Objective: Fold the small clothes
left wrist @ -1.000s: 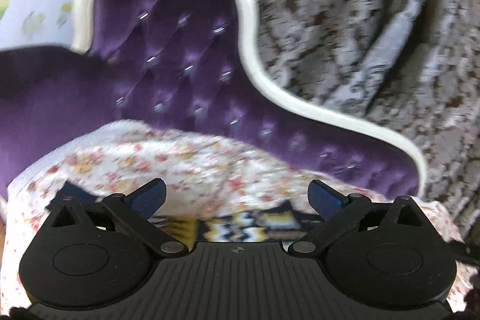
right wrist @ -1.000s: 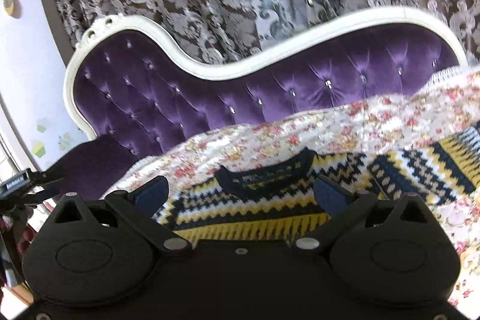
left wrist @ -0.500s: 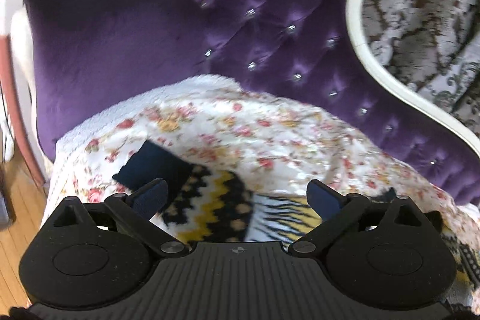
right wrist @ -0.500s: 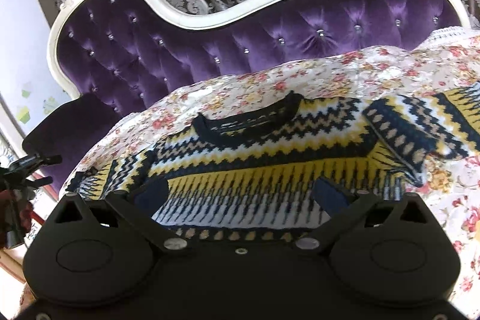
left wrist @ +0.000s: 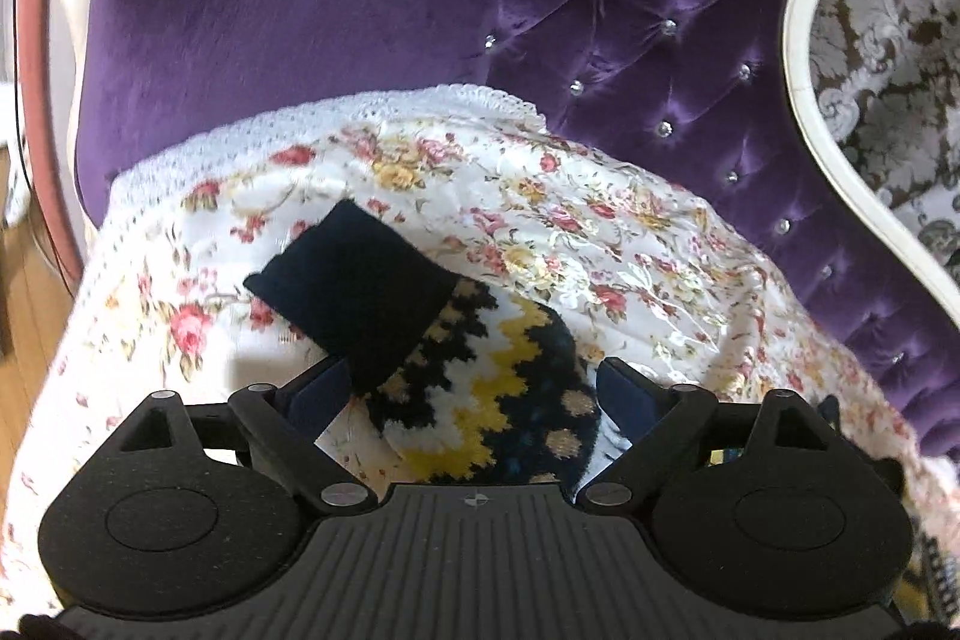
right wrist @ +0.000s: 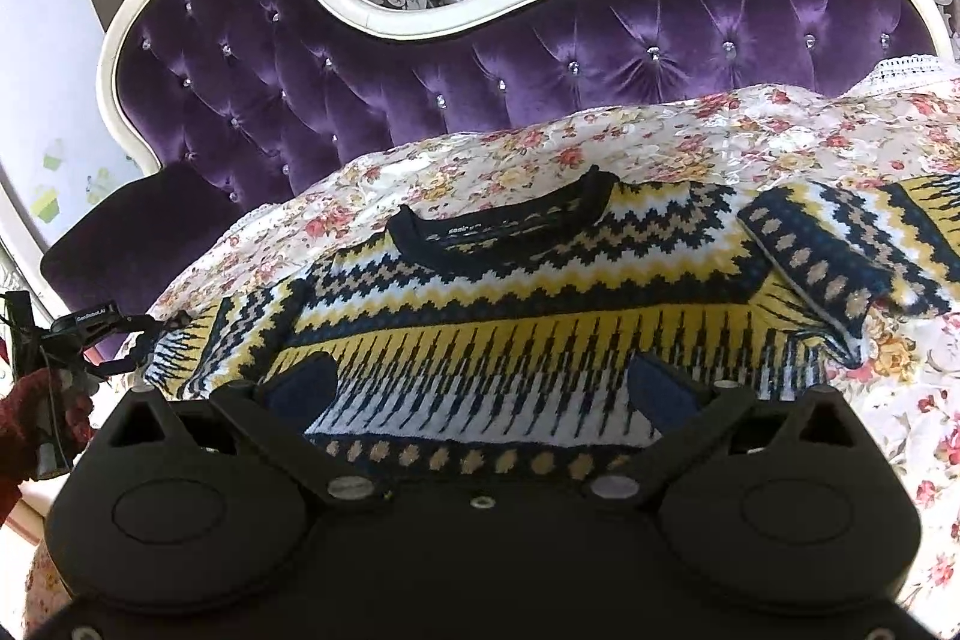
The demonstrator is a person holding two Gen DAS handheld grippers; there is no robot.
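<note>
Purple sofa behind; sweater lay unfolded, my left fingers closing around its sleeve cuff, right fingers wide, empty.

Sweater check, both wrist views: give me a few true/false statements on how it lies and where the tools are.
1. The sweater lies spread on a floral cover. True.
2. The sleeve sits between the left tool's fingers. True; its jaws are closing but not yet pressing.
3. The sleeve's cuff is bright yellow. False; it is dark navy.
4. The right tool grips the neckline. False; it is open over the lower body, short of the neckline.
5. The sofa is green. False; it is purple.
</note>
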